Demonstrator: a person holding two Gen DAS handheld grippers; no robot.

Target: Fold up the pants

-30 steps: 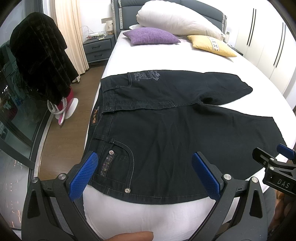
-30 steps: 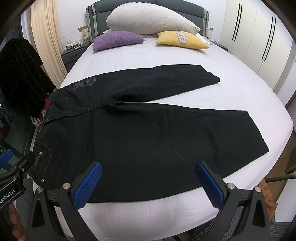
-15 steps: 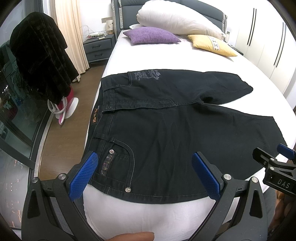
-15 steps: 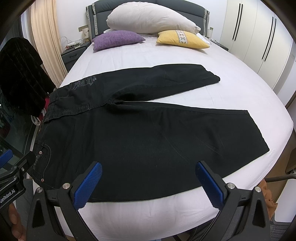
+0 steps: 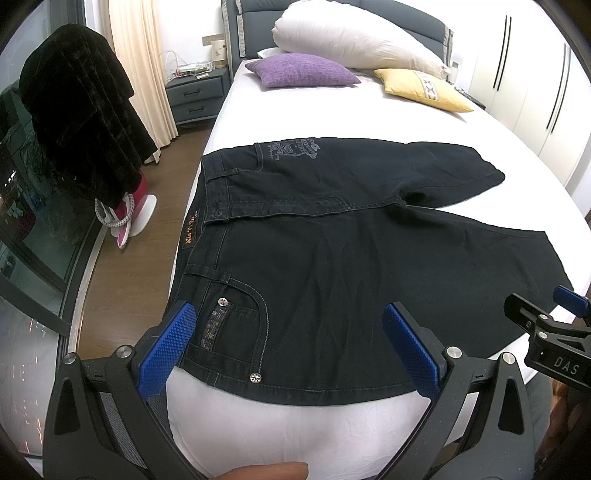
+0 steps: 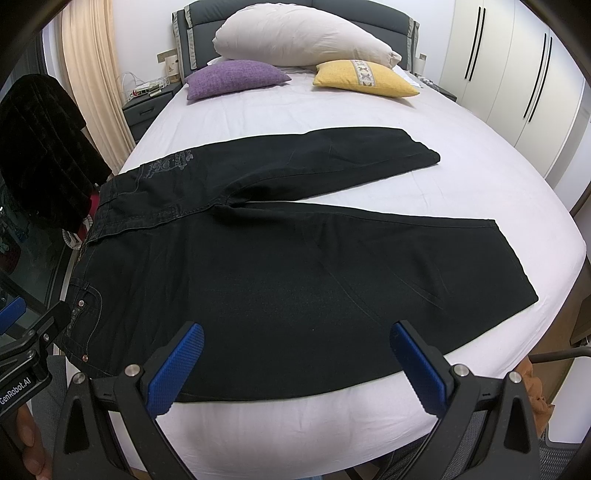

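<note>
Left gripper [image 5: 288, 350] and right gripper [image 6: 295, 363] both gape empty over pants [image 6: 295, 266]; risk: pinching the bed sheet [image 6: 295, 435] too (near hem lies flush).

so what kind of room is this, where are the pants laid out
A bedroom, almost certainly. The black pants lie flat on a bed with a white sheet, pillows stacked against a padded headboard, a nightstand beside it and wardrobe doors along the wall.
</note>
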